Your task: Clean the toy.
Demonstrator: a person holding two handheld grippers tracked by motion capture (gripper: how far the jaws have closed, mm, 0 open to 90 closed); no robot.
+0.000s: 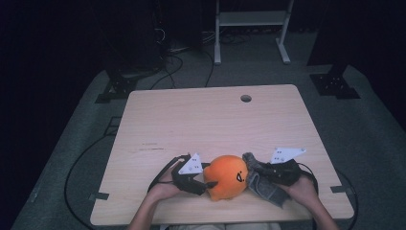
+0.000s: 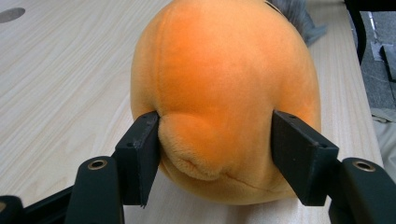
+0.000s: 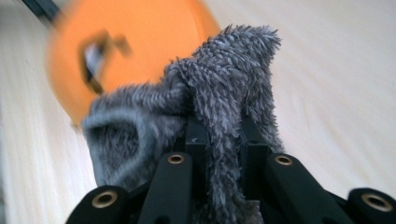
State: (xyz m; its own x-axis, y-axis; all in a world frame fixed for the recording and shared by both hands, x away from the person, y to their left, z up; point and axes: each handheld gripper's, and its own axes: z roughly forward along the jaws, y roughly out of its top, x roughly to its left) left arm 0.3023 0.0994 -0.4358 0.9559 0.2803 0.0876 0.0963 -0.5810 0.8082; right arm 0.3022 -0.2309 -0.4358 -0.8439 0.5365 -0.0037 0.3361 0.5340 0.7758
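Note:
A round orange plush toy [image 1: 227, 176] with a small black face mark lies near the table's front edge. My left gripper [image 1: 209, 184] comes at it from the left. In the left gripper view the jaws [image 2: 215, 140] press on either side of a soft bulge of the plush [image 2: 224, 70]. A grey fuzzy cloth [image 1: 263, 187] lies against the toy's right side. My right gripper [image 1: 261, 175] is shut on a fold of this cloth [image 3: 224, 93]; in the right gripper view the fold stands pinched between the jaws [image 3: 224, 135], with the orange plush [image 3: 154, 37] blurred behind it.
The wooden table [image 1: 191, 120] has a round cable hole [image 1: 246, 98] near its far edge. A white metal stand [image 1: 251, 19] and black cables [image 1: 167, 67] sit on the grey floor beyond the table. Both forearms enter from the bottom edge.

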